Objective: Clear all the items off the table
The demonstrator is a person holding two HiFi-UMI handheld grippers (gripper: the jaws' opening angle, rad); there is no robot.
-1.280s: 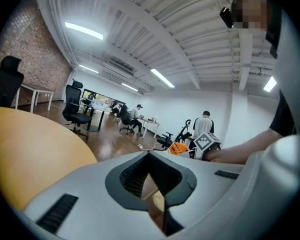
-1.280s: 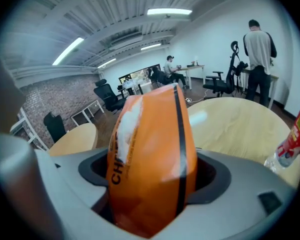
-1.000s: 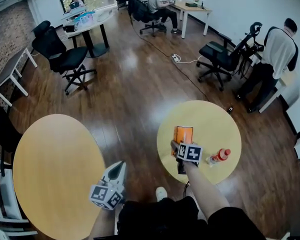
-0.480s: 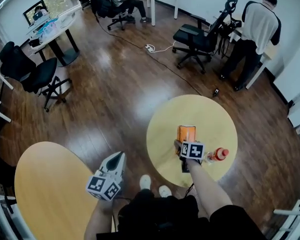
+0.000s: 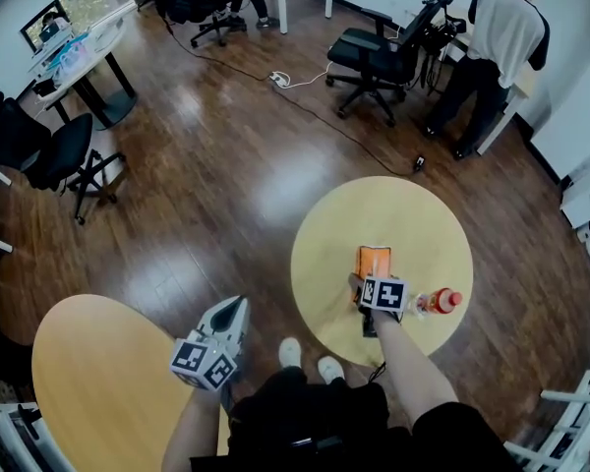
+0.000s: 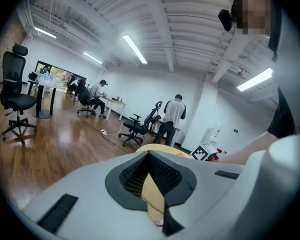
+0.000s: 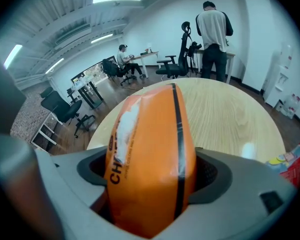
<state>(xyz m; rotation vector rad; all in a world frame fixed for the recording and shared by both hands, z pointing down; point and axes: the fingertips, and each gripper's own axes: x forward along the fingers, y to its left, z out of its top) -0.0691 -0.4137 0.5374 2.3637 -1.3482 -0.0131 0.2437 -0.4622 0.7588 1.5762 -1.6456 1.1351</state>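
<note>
An orange snack bag (image 5: 374,260) stands upright on the small round wooden table (image 5: 413,214), left of its middle. My right gripper (image 5: 373,279) reaches down from the near side, its jaws against both sides of the bag. In the right gripper view the orange snack bag (image 7: 150,149) fills the gap of my right gripper (image 7: 151,176). A bottle with a red cap (image 5: 441,302) lies on the table to the right, and a bit of the bottle (image 7: 296,164) shows at that view's edge. My left gripper (image 5: 234,309) hangs shut and empty over the floor; in its own view the left gripper (image 6: 150,155) points level.
A larger round table (image 5: 98,382) lies at the lower left, close beside my left hand. Office chairs (image 5: 374,57) and a standing person (image 5: 501,37) are beyond the small table. A cable and power strip (image 5: 280,79) run across the wooden floor. A white rack (image 5: 570,431) stands at the lower right.
The view has swung, so the small table now sits nearer the middle. My right gripper stays at the orange bag. The left gripper has drifted a little along the large table's edge.
</note>
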